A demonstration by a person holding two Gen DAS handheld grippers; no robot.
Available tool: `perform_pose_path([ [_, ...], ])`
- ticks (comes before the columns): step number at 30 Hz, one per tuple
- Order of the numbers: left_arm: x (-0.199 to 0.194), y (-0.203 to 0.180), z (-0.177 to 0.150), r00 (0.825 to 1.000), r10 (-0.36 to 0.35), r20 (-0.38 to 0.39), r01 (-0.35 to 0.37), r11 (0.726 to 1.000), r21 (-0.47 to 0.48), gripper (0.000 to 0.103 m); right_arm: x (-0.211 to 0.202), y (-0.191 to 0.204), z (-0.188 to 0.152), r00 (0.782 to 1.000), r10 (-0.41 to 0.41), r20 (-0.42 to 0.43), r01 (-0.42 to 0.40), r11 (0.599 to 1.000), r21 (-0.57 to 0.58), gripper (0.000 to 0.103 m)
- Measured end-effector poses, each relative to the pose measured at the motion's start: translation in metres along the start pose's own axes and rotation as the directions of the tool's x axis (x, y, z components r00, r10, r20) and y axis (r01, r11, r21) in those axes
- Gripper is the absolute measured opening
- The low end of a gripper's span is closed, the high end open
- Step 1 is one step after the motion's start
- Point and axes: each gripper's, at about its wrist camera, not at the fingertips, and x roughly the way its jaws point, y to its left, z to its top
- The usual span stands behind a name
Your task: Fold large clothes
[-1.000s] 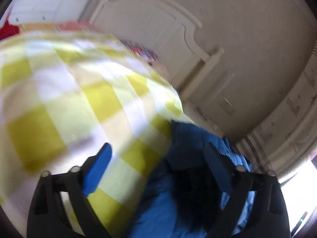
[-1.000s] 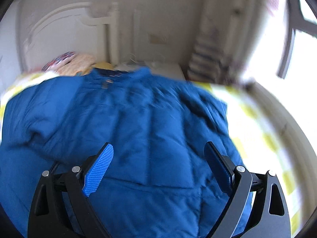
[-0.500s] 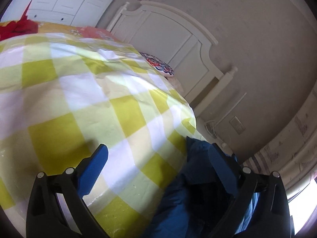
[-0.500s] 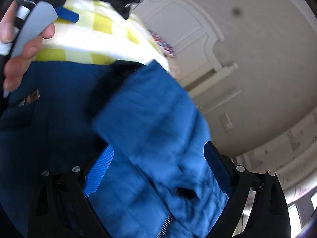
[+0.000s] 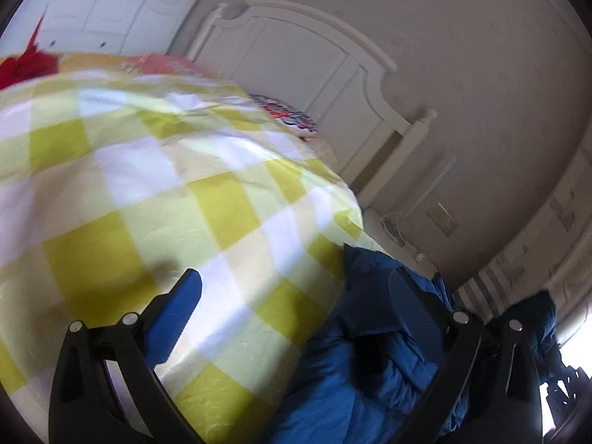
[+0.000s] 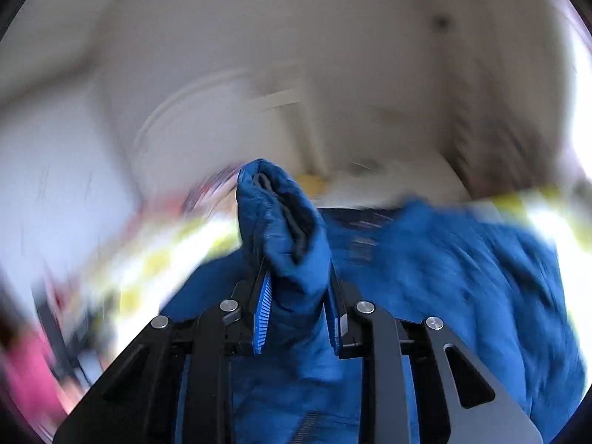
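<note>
A blue puffer jacket lies on a bed with a yellow and white checked cover. My right gripper is shut on the jacket's sleeve end, which sticks up between the blue pads. The right wrist view is blurred by motion. My left gripper is open and empty, low over the cover at the jacket's edge; its right finger is over the blue fabric.
A white headboard stands at the bed's far end, with a patterned pillow before it. Red cloth lies at the far left. A wall socket is beside the bed. A bright window is at the right.
My right gripper has shut on the jacket sleeve and lifted it; it was open half a second ago. My left gripper stays open and has shifted slightly over the cover.
</note>
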Motion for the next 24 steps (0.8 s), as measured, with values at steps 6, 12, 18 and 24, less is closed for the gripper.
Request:
perform_pose_path([
  [6,0.003,-0.020,-0.005,0.999,-0.024,-0.023,0.027,0.994,0.105,0.100,0.001,-0.106,-0.013,0.998,-0.007,-0.066,0.029,0.939,0.342,0.069],
  [12,0.007,-0.014,-0.003,0.999,-0.012,-0.038,0.015,0.997,0.073,0.100,0.008,-0.082,-0.009,0.992,-0.030,-0.123,0.054,0.979,0.197,0.071],
  [18,0.010,-0.014,-0.004,0.999,-0.010,-0.047,0.013,0.997,0.073,0.100,0.027,-0.086,-0.007,0.990,-0.065,-0.127,0.085,0.983,0.165,0.037],
  [24,0.010,-0.012,-0.004,0.999,-0.009,-0.049,0.012,0.998,0.069,0.100,-0.005,-0.078,0.019,0.998,-0.057,0.014,0.054,0.987,0.153,0.023],
])
